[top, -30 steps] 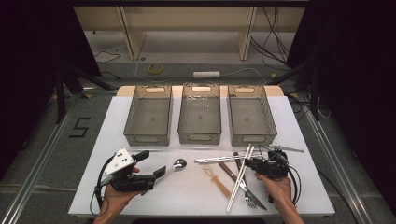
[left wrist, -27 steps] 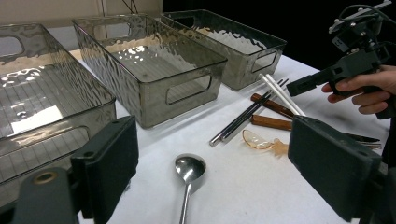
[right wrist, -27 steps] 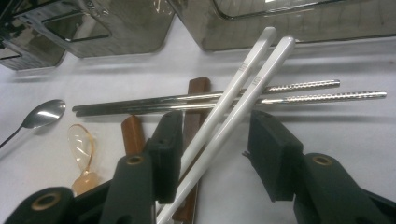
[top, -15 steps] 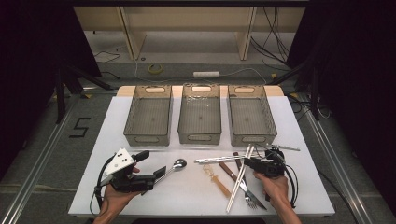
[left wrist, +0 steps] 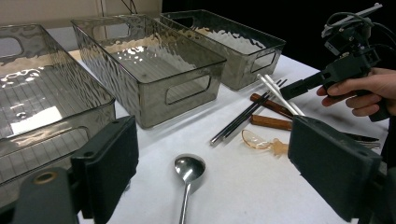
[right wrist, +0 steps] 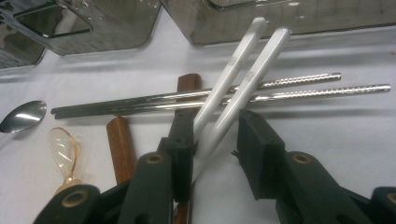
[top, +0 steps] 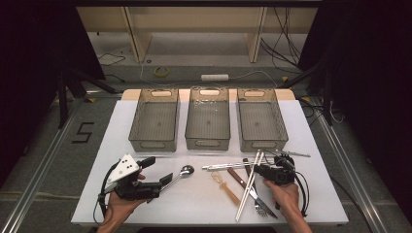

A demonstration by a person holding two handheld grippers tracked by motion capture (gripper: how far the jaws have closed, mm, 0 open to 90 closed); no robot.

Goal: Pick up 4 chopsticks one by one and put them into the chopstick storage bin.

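Observation:
A pair of white chopsticks [top: 249, 187] lies slantwise over two metal chopsticks [top: 228, 166] at the front right of the white table. My right gripper [top: 256, 168] is open, and its jaws stand on either side of the white chopsticks [right wrist: 243, 70]. The left jaw touches them and a gap remains at the right jaw. My left gripper [top: 163, 168] is open at the front left and holds nothing. A metal spoon [top: 184, 171] lies just past its jaws, with its bowl [left wrist: 189, 168] between them in the left gripper view.
Three grey see-through bins stand in a row at the back: left [top: 153, 144], middle [top: 208, 143], right [top: 262, 144]. An amber plastic spoon [top: 221, 182], a wooden-handled knife [right wrist: 120, 147] and a fork [top: 258, 208] lie among the chopsticks. A person's hand holds each gripper.
My right gripper has crept a little to the left, onto the white chopsticks. The left gripper and the spoon have stayed where they were.

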